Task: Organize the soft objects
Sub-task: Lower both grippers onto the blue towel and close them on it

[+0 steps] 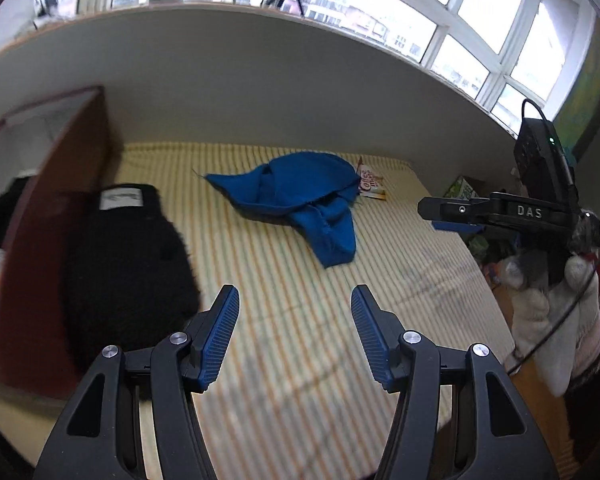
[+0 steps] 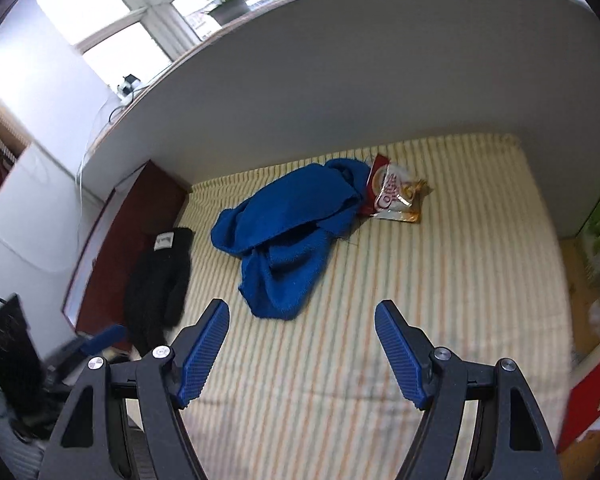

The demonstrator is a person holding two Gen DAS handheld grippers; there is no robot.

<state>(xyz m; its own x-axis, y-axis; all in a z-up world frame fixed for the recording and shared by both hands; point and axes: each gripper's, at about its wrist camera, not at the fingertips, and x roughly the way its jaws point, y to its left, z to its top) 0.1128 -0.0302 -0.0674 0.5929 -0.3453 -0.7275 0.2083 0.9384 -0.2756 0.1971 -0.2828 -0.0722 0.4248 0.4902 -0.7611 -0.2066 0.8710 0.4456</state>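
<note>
On the striped yellow-and-white mattress (image 1: 292, 320), toward its far middle, a crumpled blue knitted cloth (image 1: 296, 196) is lying in a loose heap, one end trailing toward the near side. Just beside its far right edge a snack packet (image 2: 394, 196) in red, white and gold is resting flat, partly tucked under the blue folds in the left wrist view. At the far left of the mattress a black fuzzy garment (image 1: 132, 264) with a white label is lying against a reddish-brown wooden panel (image 1: 48, 240), well apart from the blue cloth.

The left gripper (image 1: 294, 332) is hovering over the near part of the mattress with its blue-padded fingers (image 1: 220, 332) spread wide, nothing sitting between them. The right gripper (image 2: 300, 344) is likewise pointing down at the bedding, jaws standing apart and empty, the blue cloth lying just beyond its tips. In the left wrist view the right gripper is also showing at the right edge, carried by a hand in a pale glove (image 1: 552, 312).

Beyond the mattress a pale curved wall (image 2: 340, 92) is rising to a sill, where a potted plant (image 2: 230, 4) is standing before the windows (image 1: 480, 12).
</note>
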